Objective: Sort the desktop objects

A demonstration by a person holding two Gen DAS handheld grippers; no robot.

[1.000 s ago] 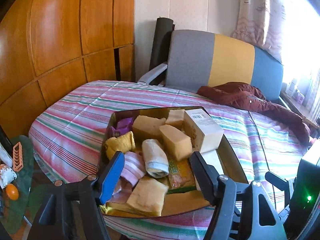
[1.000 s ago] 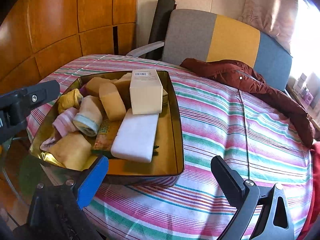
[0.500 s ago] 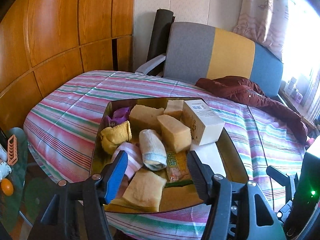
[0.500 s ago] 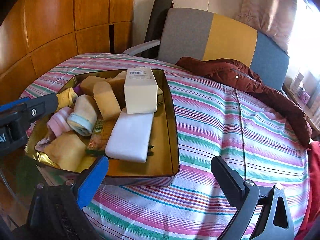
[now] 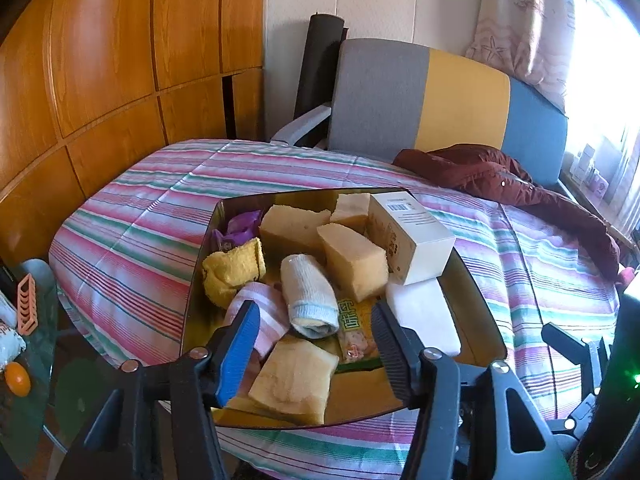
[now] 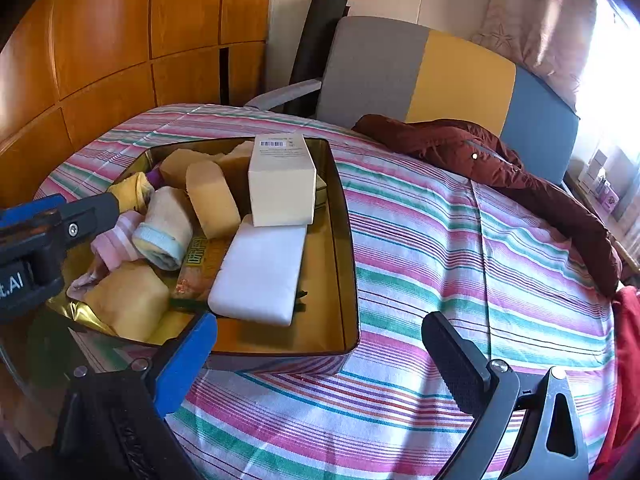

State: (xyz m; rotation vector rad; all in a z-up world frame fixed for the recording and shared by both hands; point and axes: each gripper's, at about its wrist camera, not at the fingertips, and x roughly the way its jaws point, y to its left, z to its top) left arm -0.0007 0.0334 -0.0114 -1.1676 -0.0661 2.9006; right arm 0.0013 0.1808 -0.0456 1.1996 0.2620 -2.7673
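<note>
A gold tray sits on a striped cloth, filled with yellow sponge blocks, a white carton, a white foam slab, a rolled white sock, a pink striped sock, a yellow cloth and a snack packet. My left gripper hovers over the tray's near end. Its jaws are closing around the rolled sock and the packet, but the pads touch nothing. My right gripper stands wide open above the tray's near right corner, holding nothing.
The striped cloth spreads bare to the right of the tray. A maroon jacket lies at the back right. Behind it stands a chair with a grey, yellow and blue back. A glass side table with small items is at the left.
The left gripper's jaws have narrowed steadily over the tray's near end. The right gripper has stayed wide open and in place.
</note>
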